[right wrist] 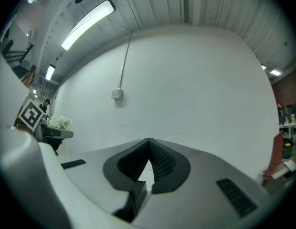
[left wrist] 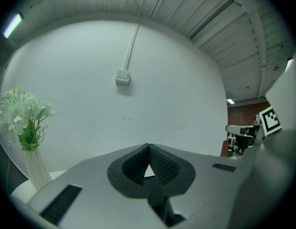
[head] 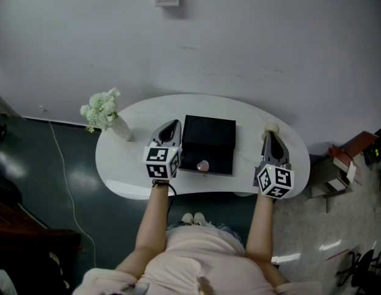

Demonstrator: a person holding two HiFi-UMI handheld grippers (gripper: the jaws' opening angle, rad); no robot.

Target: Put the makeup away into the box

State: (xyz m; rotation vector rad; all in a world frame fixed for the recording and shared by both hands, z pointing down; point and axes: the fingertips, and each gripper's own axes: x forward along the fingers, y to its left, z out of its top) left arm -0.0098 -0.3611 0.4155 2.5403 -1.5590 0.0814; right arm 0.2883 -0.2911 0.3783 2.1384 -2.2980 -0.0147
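The left gripper (left wrist: 148,147) has its ribbed fingers (left wrist: 163,164) closed tip to tip with nothing between them. The right gripper (right wrist: 148,140) is the same, its fingers (right wrist: 160,160) pressed together and empty. Both rest low over the white table (head: 129,177).

The black box (head: 209,137) lies between the two grippers, just beside the left fingers on their inner side and well apart from the right ones. A small pink item (head: 203,165) sits at the box's near edge, behind the left fingertips and close to the left marker cube (head: 161,163). A small cream object (head: 271,127), too small to identify, sits right at the right fingertips.

Outward of the left fingers stands a white vase of pale flowers (left wrist: 25,128). Ahead of both is a bare wall with a small switch box (left wrist: 122,76). Stacked books (head: 345,158) lie on the floor beyond the right gripper. Each cube carries black-and-white square markers.
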